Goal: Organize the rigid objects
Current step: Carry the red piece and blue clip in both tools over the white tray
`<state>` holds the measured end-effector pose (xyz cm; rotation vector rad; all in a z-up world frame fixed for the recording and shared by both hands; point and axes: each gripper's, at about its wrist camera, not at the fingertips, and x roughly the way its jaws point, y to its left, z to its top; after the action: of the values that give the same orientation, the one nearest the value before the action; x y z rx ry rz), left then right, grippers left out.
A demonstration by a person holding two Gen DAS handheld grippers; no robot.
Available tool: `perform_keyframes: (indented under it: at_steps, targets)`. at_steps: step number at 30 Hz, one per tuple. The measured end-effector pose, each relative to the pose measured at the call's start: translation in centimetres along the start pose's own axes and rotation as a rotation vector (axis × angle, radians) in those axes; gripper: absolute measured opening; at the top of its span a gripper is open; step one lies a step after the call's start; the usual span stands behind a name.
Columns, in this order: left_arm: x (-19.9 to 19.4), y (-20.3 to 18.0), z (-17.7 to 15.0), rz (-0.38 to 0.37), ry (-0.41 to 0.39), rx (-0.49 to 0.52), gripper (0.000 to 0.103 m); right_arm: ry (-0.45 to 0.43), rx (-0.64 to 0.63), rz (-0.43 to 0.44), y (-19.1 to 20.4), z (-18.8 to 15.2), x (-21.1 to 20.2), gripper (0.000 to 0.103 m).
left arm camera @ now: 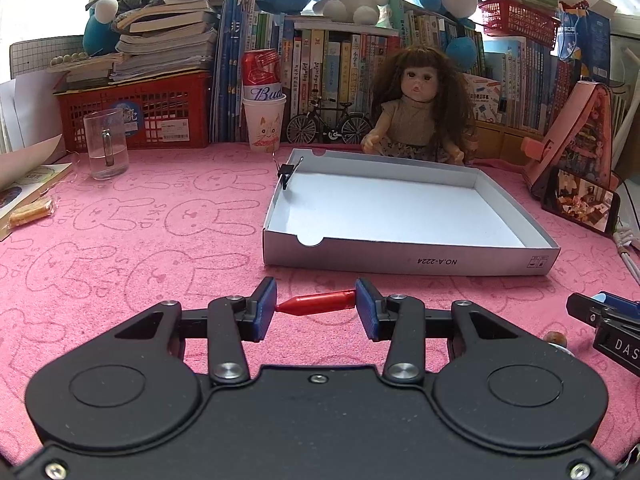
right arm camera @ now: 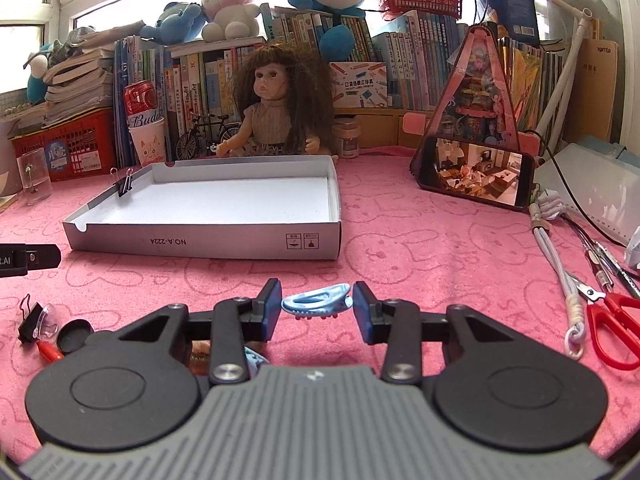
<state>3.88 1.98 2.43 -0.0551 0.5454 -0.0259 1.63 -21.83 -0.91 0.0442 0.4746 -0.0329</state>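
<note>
Left gripper [left arm camera: 316, 307]: pads pinch a red pointed piece [left arm camera: 318, 302] end to end, just above the pink bench [left arm camera: 120, 240].
Right gripper [right arm camera: 316, 307]: closed across a blue hair clip [right arm camera: 317, 302].
Advice: clear the white box [left arm camera: 408, 259] front wall before releasing.
Print: "NO.A-2224" on box; "Bud" on can [left arm camera: 262, 74].
</note>
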Motion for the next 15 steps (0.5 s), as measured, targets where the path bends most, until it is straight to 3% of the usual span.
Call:
perform_keyframes:
  at_steps: [15]
  targets:
    - [1.5, -0.2, 3.3, -0.044, -0.017, -0.003, 0.041, 0.027, 0.074, 0.038, -0.1, 2.8, 2.0, 0.044]
